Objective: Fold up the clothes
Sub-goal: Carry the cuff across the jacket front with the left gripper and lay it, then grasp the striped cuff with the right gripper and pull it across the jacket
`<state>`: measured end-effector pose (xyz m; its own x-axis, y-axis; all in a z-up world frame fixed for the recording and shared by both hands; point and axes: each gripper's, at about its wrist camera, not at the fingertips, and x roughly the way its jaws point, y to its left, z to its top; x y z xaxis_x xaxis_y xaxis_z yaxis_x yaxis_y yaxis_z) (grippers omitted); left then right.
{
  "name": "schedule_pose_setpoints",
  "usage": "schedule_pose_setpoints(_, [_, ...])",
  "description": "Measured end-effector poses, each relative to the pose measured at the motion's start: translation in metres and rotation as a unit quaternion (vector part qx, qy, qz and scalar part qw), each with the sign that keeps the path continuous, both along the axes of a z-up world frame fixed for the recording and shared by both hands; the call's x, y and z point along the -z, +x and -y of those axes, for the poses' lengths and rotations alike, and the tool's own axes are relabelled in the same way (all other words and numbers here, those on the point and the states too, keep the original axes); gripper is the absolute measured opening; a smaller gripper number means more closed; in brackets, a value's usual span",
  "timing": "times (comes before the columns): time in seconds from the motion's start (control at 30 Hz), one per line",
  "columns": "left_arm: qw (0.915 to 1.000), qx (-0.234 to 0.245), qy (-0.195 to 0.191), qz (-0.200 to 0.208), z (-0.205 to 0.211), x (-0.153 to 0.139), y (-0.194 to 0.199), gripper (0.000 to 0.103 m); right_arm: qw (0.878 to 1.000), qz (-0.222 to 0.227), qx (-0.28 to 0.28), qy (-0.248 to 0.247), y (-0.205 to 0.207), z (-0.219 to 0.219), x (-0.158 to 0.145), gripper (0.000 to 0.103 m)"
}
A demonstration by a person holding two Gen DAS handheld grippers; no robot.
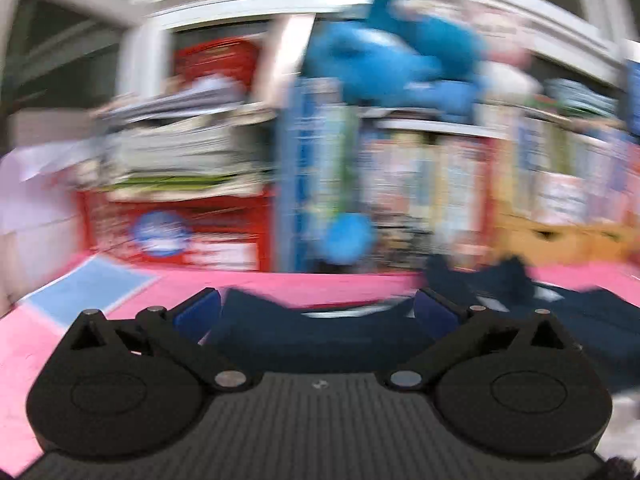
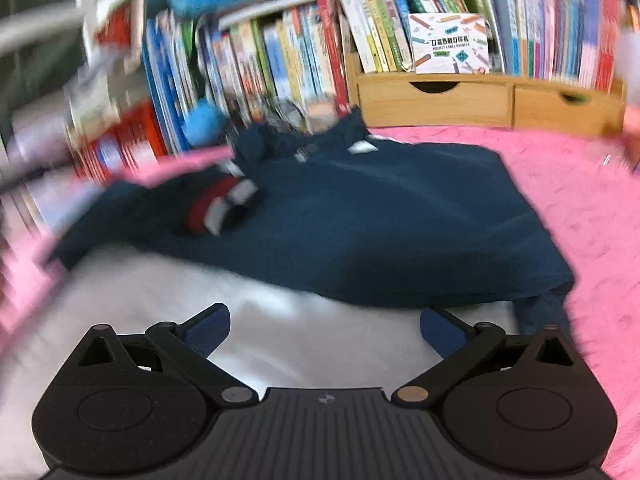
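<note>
Your pink fuzzy worktop (image 2: 580, 208) carries the dark navy fabric garment (image 2: 400, 220), spread flat before the row of upright books (image 2: 280, 52), partly over a white cloth (image 2: 280, 320). Your left gripper (image 1: 316, 312) spreads its fingers wide and empty; your right gripper (image 2: 324, 330) does likewise.

A pink blanket (image 2: 580, 208) is covering the surface and carrying everything. A dark blue garment (image 2: 380, 220) is lying spread on it, partly over a white cloth (image 2: 248, 320) that is also resting on the pink. A wooden drawer box (image 2: 480, 100) is standing at the far edge, with rows of books (image 2: 280, 52) lining up beside and above it. In the blurred left view, a light blue sheet (image 1: 88, 284) is lying on the pink.
</note>
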<state>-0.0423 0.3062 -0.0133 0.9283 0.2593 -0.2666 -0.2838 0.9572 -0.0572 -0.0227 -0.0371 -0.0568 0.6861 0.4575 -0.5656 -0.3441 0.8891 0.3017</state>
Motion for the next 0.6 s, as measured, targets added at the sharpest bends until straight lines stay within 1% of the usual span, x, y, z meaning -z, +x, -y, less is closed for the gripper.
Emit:
schedule_pose_setpoints(0.03, [0.9997, -0.023, -0.008, 0.003, -0.012, 0.004, 0.000, 0.103, 1.000, -0.004, -0.003, 0.031, 0.004, -0.002, -0.005, 0.103])
schedule_pose_setpoints(0.07, [0.9993, -0.033, -0.018, 0.004, -0.020, 0.008, 0.002, 0.103, 0.999, -0.009, -0.004, 0.043, 0.013, -0.009, -0.009, 0.103])
schedule_pose_setpoints(0.13, [0.9988, -0.032, -0.036, -0.008, -0.030, 0.016, 0.007, 0.103, 0.998, -0.018, -0.007, 0.057, 0.033, -0.026, -0.016, 0.103])
schedule_pose_setpoints(0.17, [0.9987, -0.036, -0.033, -0.015, -0.032, 0.016, 0.009, 0.103, 0.999, -0.018, -0.006, 0.050, 0.044, -0.037, -0.016, 0.102])
schedule_pose_setpoints(0.2, [0.9988, -0.042, -0.024, -0.010, -0.032, 0.015, 0.009, 0.103, 0.999, -0.017, -0.004, 0.038, 0.056, -0.049, -0.014, 0.101])
schedule_pose_setpoints(0.27, [0.9983, -0.059, -0.004, -0.005, -0.033, 0.013, 0.007, 0.103, 0.999, -0.026, -0.005, 0.019, 0.079, -0.073, -0.006, 0.096])
schedule_pose_setpoints(0.33, [0.9972, -0.075, -0.002, -0.008, -0.037, 0.014, 0.006, 0.103, 0.999, -0.036, -0.011, 0.007, 0.096, -0.094, 0.003, 0.095])
schedule_pose_setpoints(0.37, [0.9965, -0.083, -0.004, -0.011, -0.039, 0.015, 0.005, 0.103, 0.999, -0.036, -0.013, 0.002, 0.101, -0.103, 0.006, 0.091])
schedule_pose_setpoints(0.4, [0.9958, -0.091, -0.005, -0.013, -0.041, 0.016, 0.005, 0.103, 0.999, -0.029, -0.021, -0.009, 0.103, -0.112, 0.006, 0.083])
schedule_pose_setpoints(0.43, [0.9952, -0.096, -0.012, -0.015, -0.044, 0.016, 0.004, 0.103, 0.999, -0.024, -0.039, -0.018, 0.104, -0.119, 0.003, 0.055])
schedule_pose_setpoints(0.47, [0.9949, -0.097, -0.026, -0.014, -0.048, 0.017, 0.003, 0.103, 0.998, -0.028, -0.047, -0.021, 0.104, -0.122, 0.000, 0.044])
schedule_pose_setpoints(0.5, [0.9945, -0.096, -0.040, -0.012, -0.052, 0.017, 0.002, 0.103, 0.998, -0.035, -0.053, -0.023, 0.103, -0.123, -0.003, 0.038])
schedule_pose_setpoints(0.53, [0.9940, -0.095, -0.054, -0.009, -0.056, 0.017, 0.001, 0.103, 0.997, -0.031, -0.058, -0.032, 0.102, -0.123, -0.008, 0.023])
schedule_pose_setpoints(0.6, [0.9925, -0.089, -0.084, 0.002, -0.064, 0.017, -0.003, 0.103, 0.997, -0.009, -0.053, -0.047, 0.098, -0.116, -0.019, 0.023])
